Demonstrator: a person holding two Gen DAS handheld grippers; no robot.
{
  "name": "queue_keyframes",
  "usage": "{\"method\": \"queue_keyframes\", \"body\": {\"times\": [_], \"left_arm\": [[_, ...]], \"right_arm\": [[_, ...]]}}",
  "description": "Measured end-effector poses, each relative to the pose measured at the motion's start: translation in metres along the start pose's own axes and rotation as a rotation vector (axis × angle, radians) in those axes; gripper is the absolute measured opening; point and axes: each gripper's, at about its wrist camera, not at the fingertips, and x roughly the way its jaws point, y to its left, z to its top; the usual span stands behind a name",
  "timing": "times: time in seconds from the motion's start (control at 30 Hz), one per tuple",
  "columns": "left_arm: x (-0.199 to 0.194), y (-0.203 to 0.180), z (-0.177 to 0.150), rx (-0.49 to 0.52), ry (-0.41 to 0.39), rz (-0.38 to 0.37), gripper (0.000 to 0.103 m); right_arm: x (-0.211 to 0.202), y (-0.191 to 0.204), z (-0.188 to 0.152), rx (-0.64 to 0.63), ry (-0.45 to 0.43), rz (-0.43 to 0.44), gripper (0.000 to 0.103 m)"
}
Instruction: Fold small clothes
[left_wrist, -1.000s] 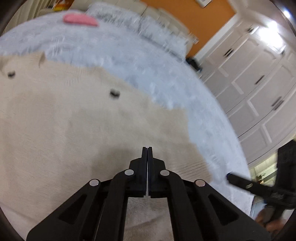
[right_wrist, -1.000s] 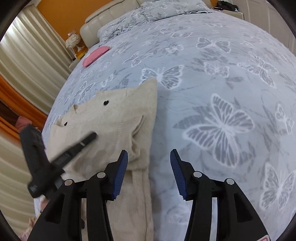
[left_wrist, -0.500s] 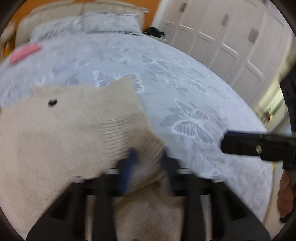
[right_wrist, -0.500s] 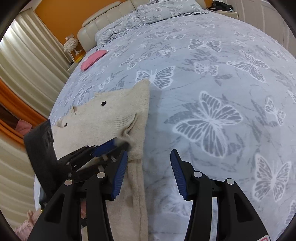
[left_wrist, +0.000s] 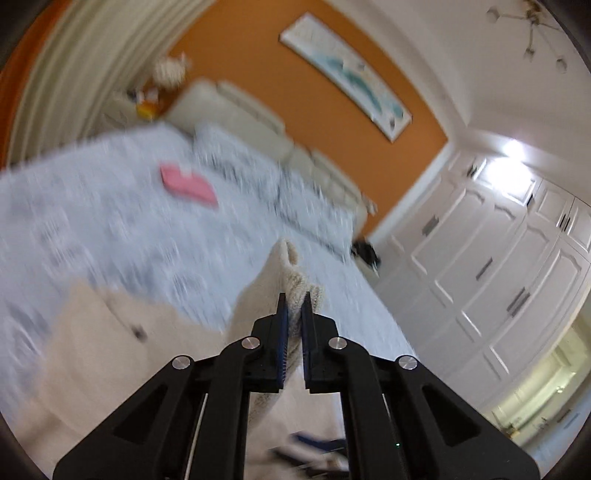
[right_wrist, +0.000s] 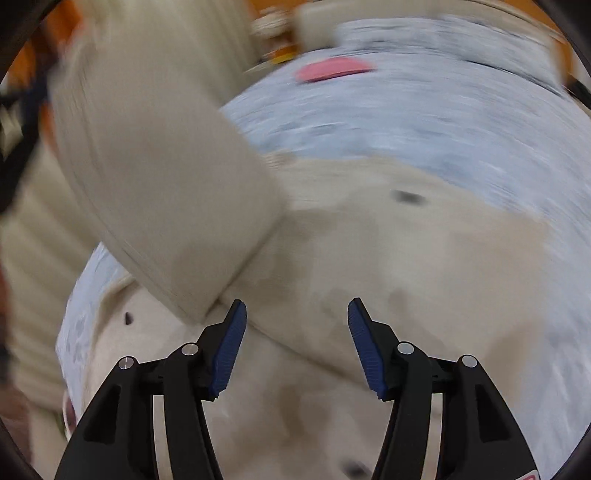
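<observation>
Two tools over a beige sweater (right_wrist: 388, 258), left tool (left_wrist: 293, 306) clamped on its cuff.

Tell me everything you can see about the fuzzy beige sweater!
The beige sweater is a soft, knitted-looking garment with small dark buttons. Most of it lies spread on the butterfly bedspread. One ribbed edge is pinched between the closed fingers of the left gripper and lifted off the bed, so a flap hangs raised in the right wrist view. The right gripper hovers above it, jaws opening, with nothing between them.
</observation>
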Motion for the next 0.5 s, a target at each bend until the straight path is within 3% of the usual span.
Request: {"method": "queue_keyframes", "body": {"times": [0.2,0.27,0.33,0.43,0.5], "left_arm": [[-0.044,-0.012,0.048,0.031,-0.119,-0.046,0.005],[-0.049,-0.020,0.054,0.046,-0.136,-0.069,0.005],[-0.050,-0.027,0.056,0.062,-0.136,-0.086,0.005],[-0.043,-0.036,0.056,0.062,-0.110,-0.129,0.005],[-0.030,-0.045,0.047,0.073,-0.072,-0.154,0.005]], "right_arm": [[0.090,0.061,0.025,-0.162,0.105,0.001,0.055],[0.104,0.068,0.028,-0.176,0.098,-0.020,0.021],[0.105,0.070,0.034,-0.139,0.093,0.007,0.010],[0.085,0.082,0.036,-0.159,0.038,0.105,0.010],[0.100,0.087,0.028,-0.187,0.107,0.100,0.015]]}}
